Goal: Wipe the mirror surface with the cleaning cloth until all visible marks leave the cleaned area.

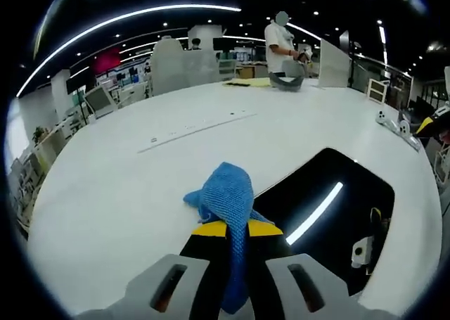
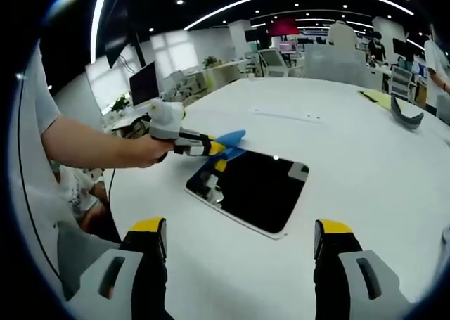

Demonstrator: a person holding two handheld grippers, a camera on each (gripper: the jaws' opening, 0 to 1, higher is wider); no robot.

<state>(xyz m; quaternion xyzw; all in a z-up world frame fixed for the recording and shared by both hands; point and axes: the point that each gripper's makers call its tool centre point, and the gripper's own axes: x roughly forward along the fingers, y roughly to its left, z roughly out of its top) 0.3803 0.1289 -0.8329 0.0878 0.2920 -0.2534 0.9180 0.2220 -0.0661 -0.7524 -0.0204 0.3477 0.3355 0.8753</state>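
A: Item one, mirror (image 2: 249,186). Location?

B: Flat on the white worktop (image 2: 365,144), ahead of the right tongs (image 2: 242,246) and between their spread jaws as that view frames it. In the left gripper view it lies just right of the left tongs (image 1: 235,228), dark, reflecting a ceiling light strip.

A: Item two, cloth (image 1: 228,197).

B: Blue, pinched between the left tongs' yellow-tipped jaws, bunched ahead of the tips. It sits at the mirror's near-left edge, partly on the worktop; whether it touches the glass, I cannot tell.

A: Right tongs?

B: Spread wide, pinching nothing, hanging well short of the mirror.

A: Marks on the glass?

B: None I can make out; too dark and reflective.

A: Risks, listed.

B: One: the mirror is loose on a smooth worktop, so a hard stroke would likely slide it, since nothing braces it. Two: the cloth is held by a narrow fold; drag could pull it free. Three: a steep angle could put the hard tips on the glass and scratch it. Four: a bunched cloth wipes a thin track, leaving streaks.

A: Surroundings?

B: A person (image 1: 281,46) stands far across the worktop.
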